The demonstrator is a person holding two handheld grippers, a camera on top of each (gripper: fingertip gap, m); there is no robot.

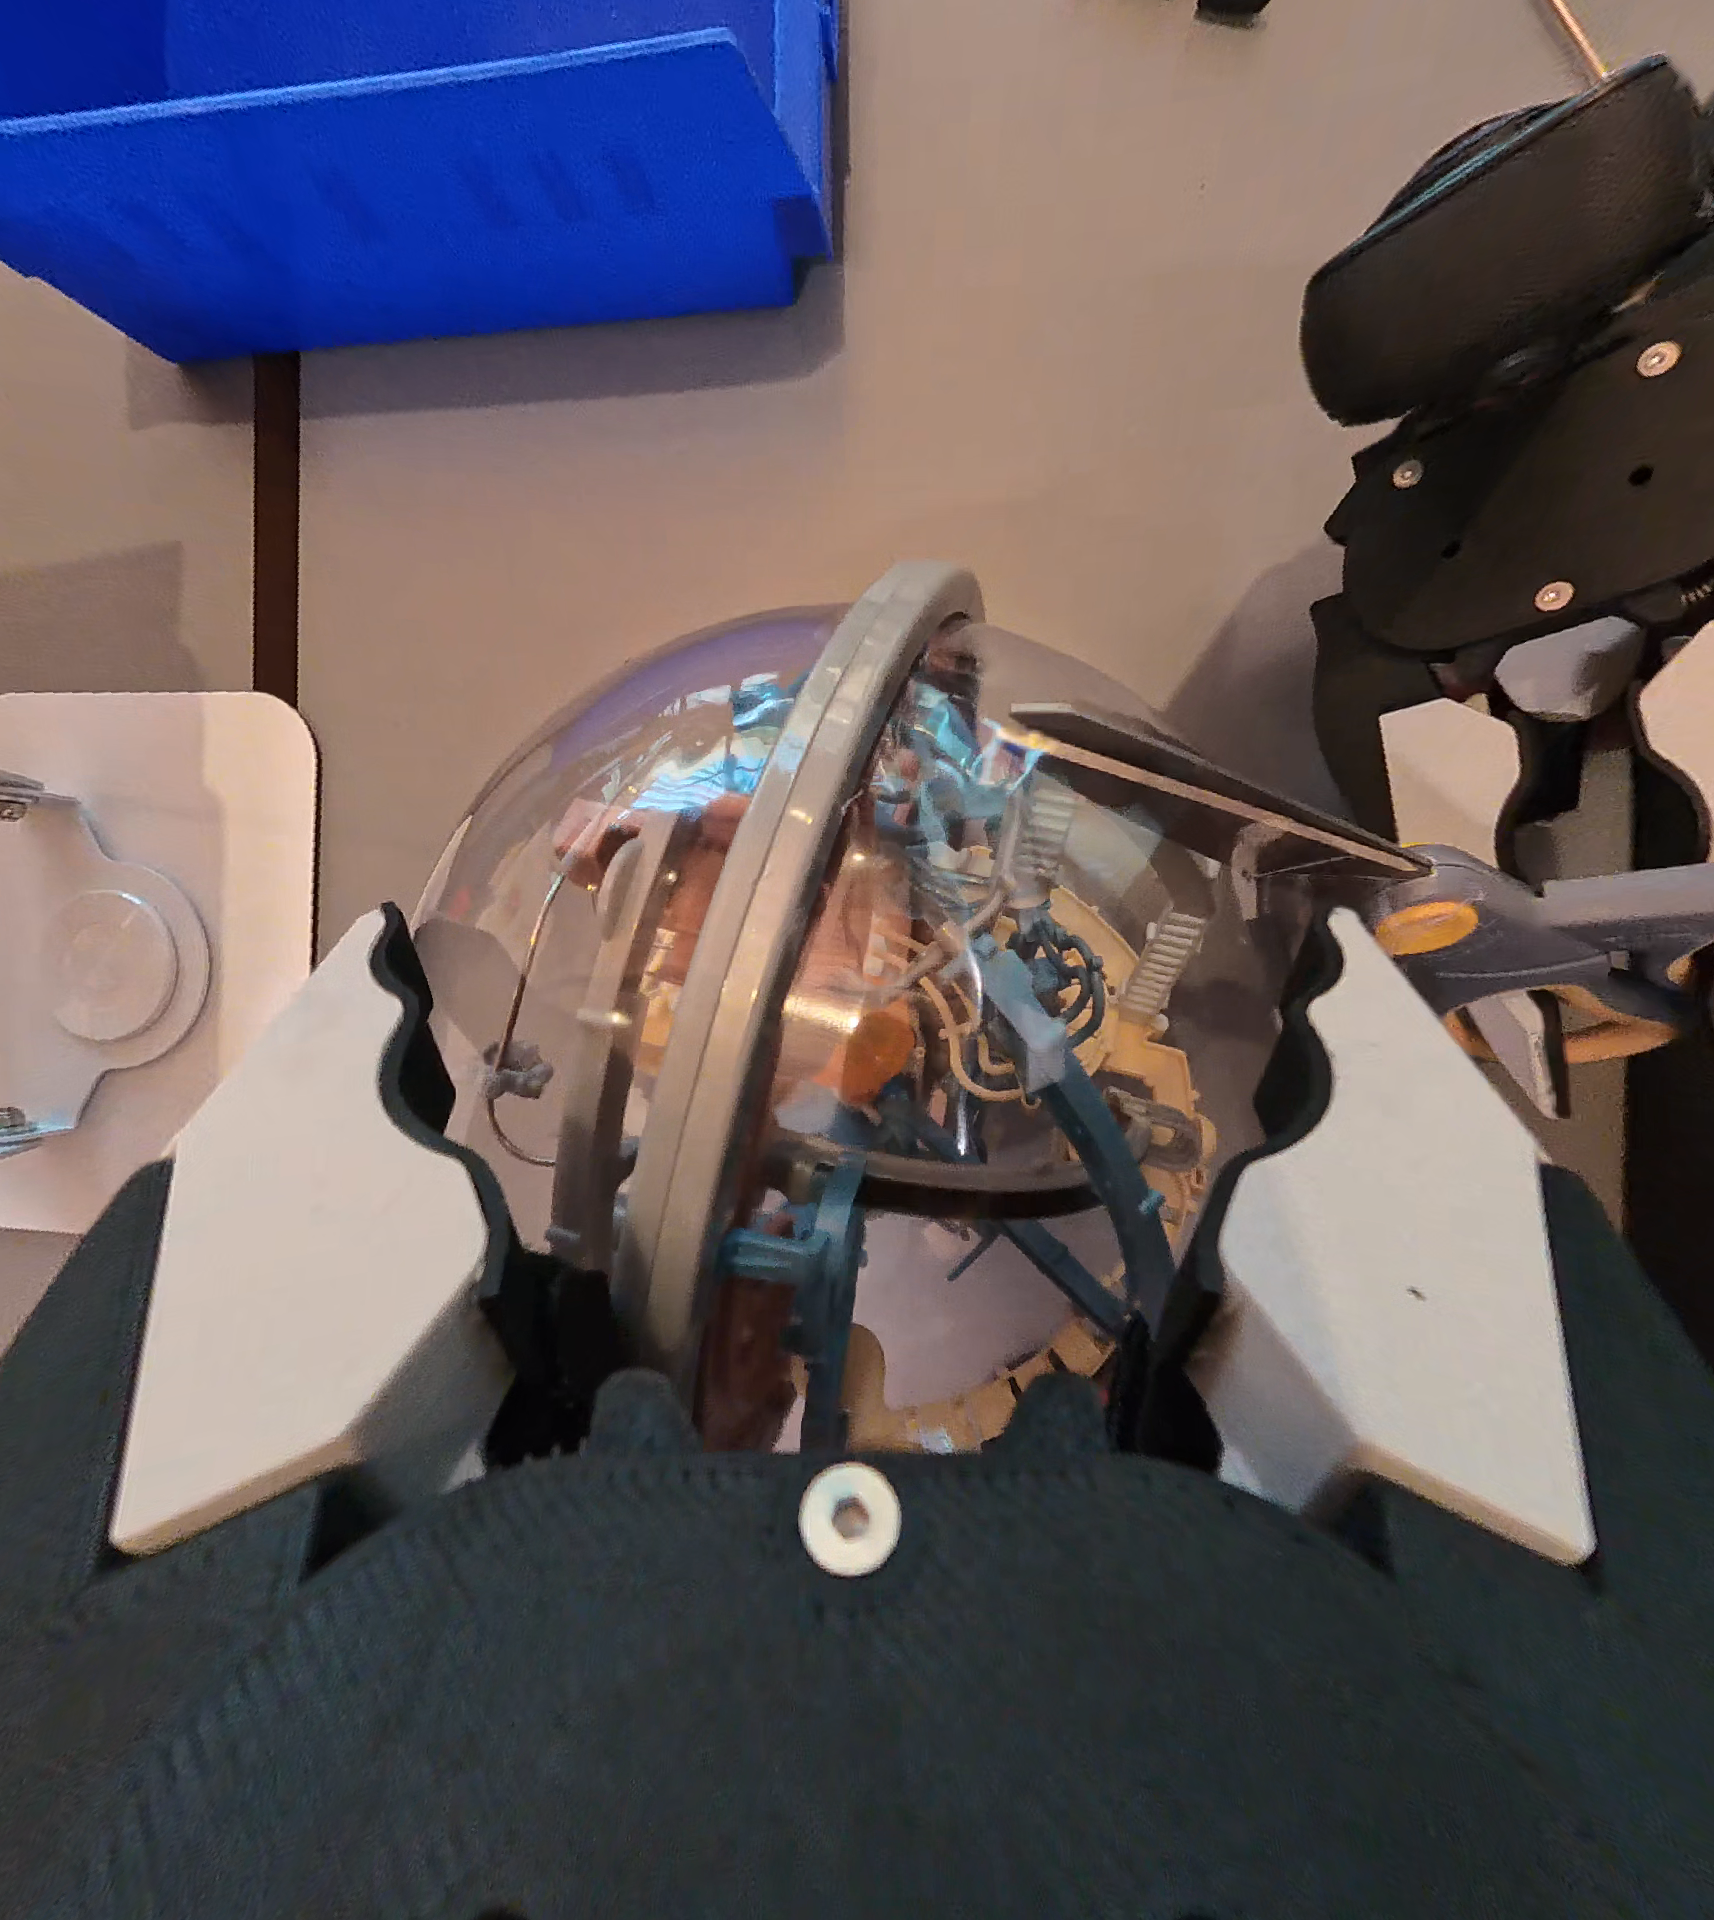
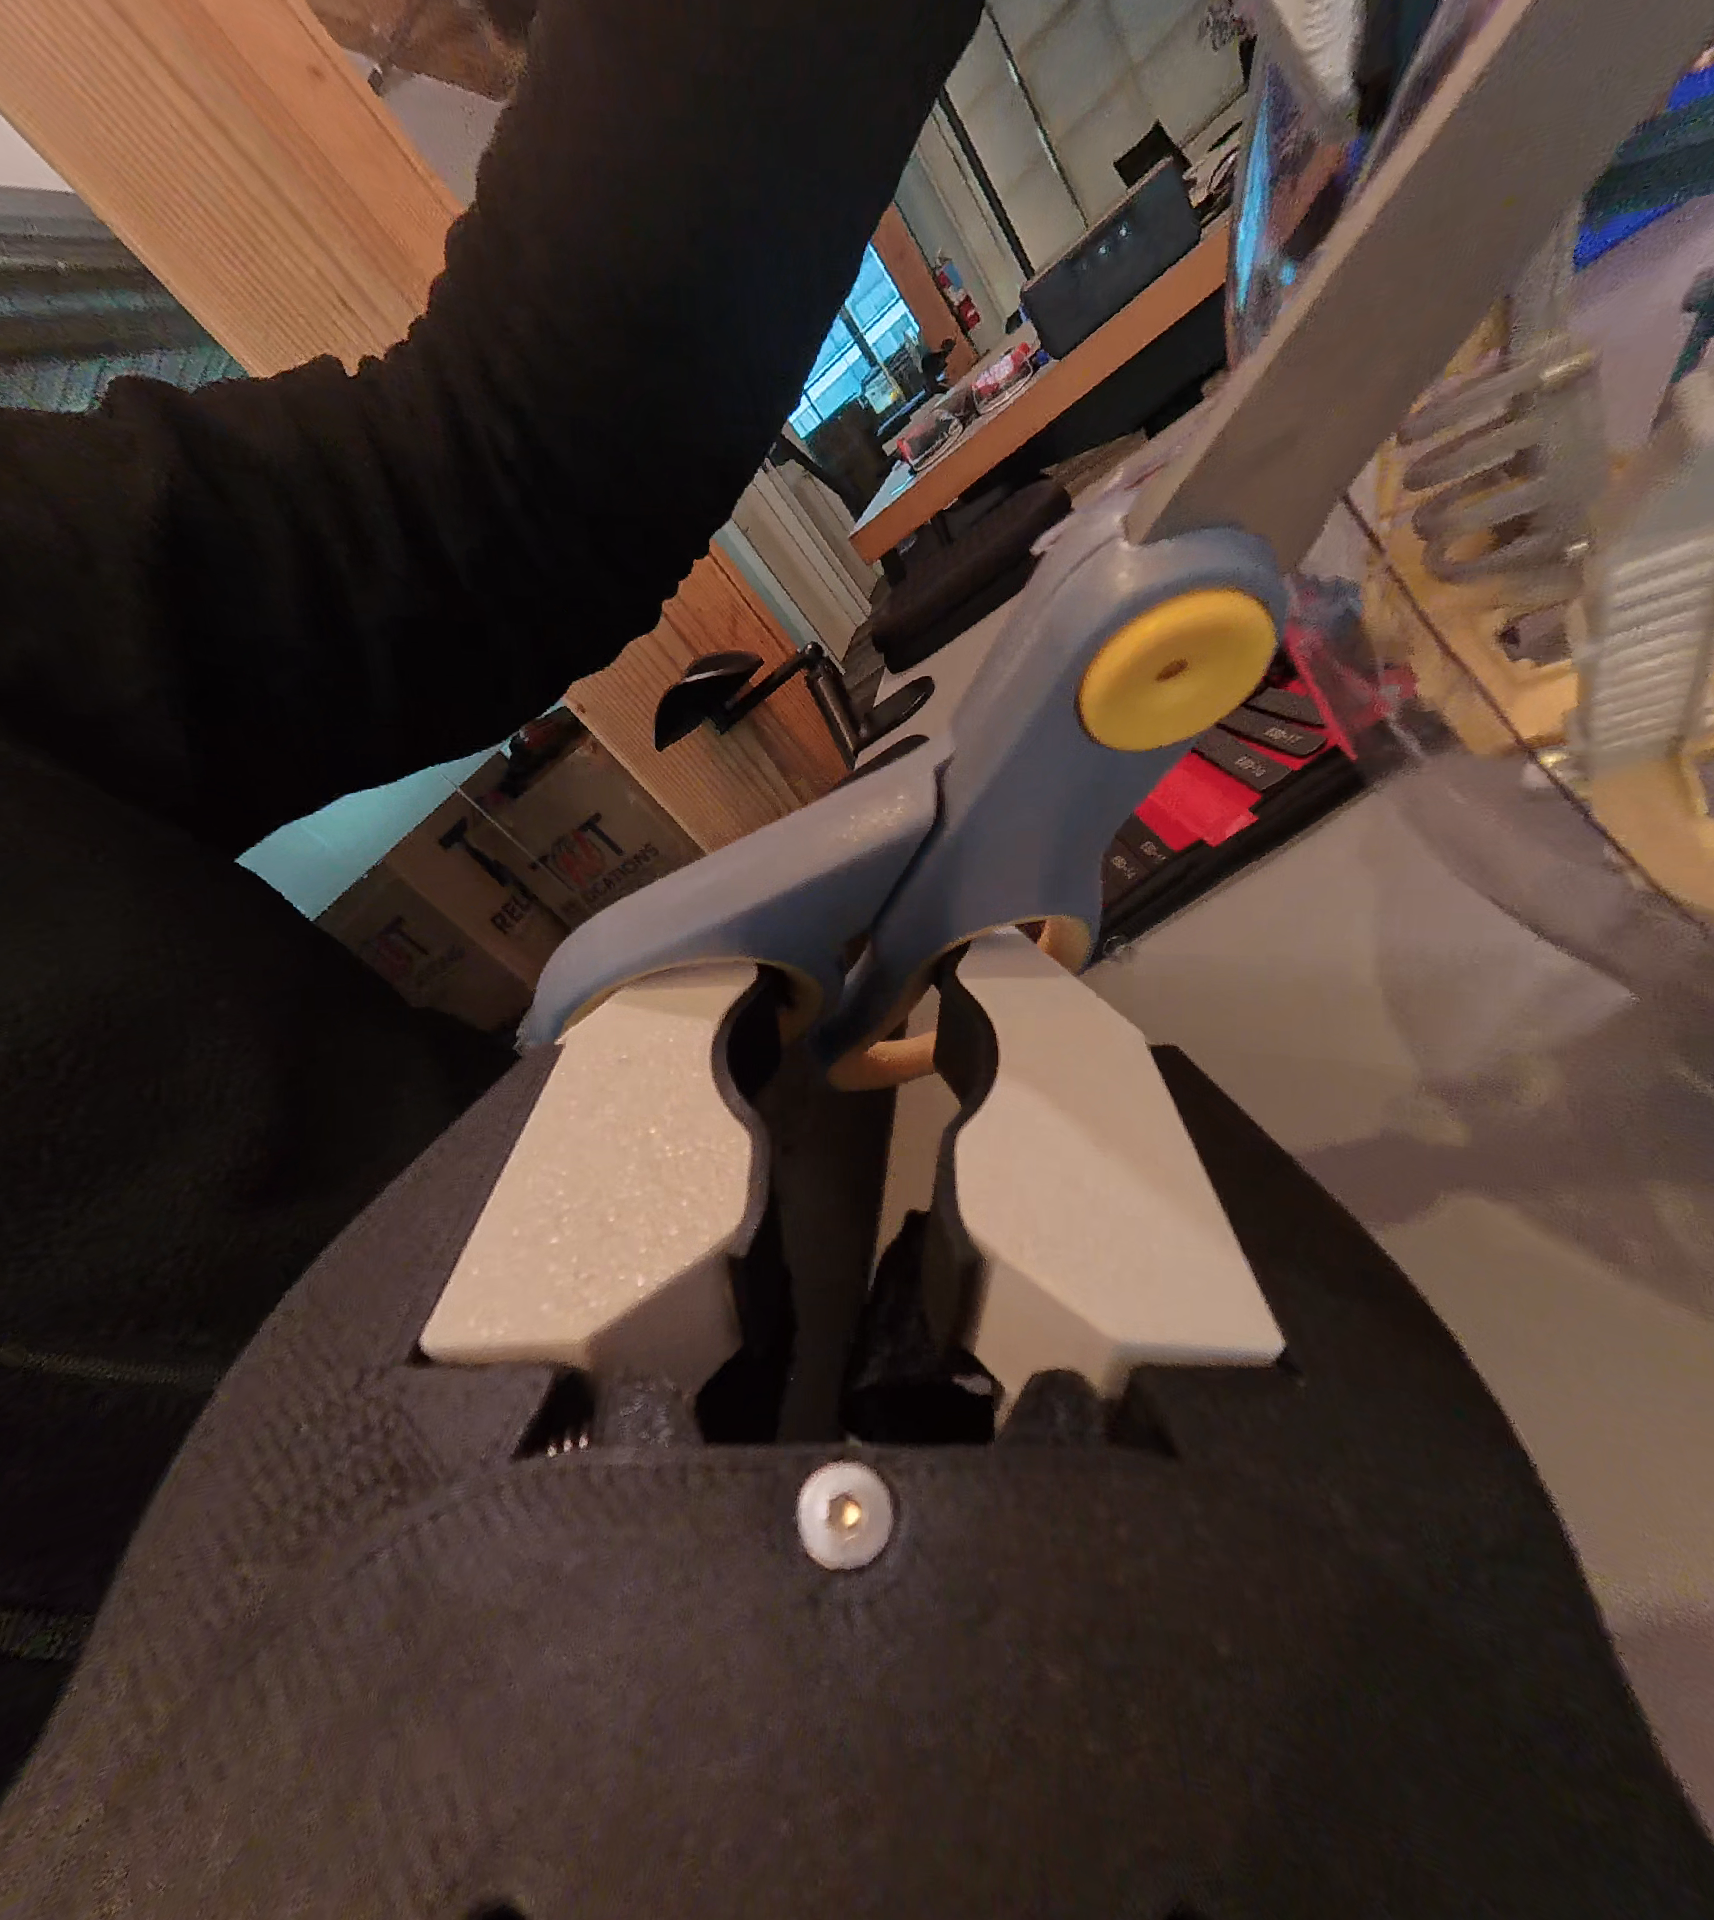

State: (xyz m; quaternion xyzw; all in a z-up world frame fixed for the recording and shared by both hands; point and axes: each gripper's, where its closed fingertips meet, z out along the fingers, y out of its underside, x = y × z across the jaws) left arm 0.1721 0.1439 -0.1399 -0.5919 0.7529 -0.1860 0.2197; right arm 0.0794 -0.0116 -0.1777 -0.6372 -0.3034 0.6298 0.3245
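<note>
A clear plastic sphere (image 1: 687, 935) with a grey equator ring and a coloured maze inside sits between the white fingers (image 1: 313, 1195) of my left gripper (image 1: 868, 925), which is shut on it above the grey table. My right gripper (image 2: 858, 997) is shut on the blue-grey handles of a pair of scissors (image 2: 998, 790) with a yellow pivot. The scissors' blades (image 1: 1217, 790) lie closed against the sphere's upper right side. The right gripper also shows in the left wrist view (image 1: 1611, 935), to the right of the sphere. The sphere fills the upper right of the right wrist view (image 2: 1559, 520).
A blue plastic bin (image 1: 365, 208) stands at the far left of the table. A white pad (image 1: 240, 790) with a metal bracket and a clear cup lies left of the sphere. A person's black sleeve (image 2: 313, 520) fills the left of the right wrist view, with cardboard boxes (image 2: 479, 883) beyond.
</note>
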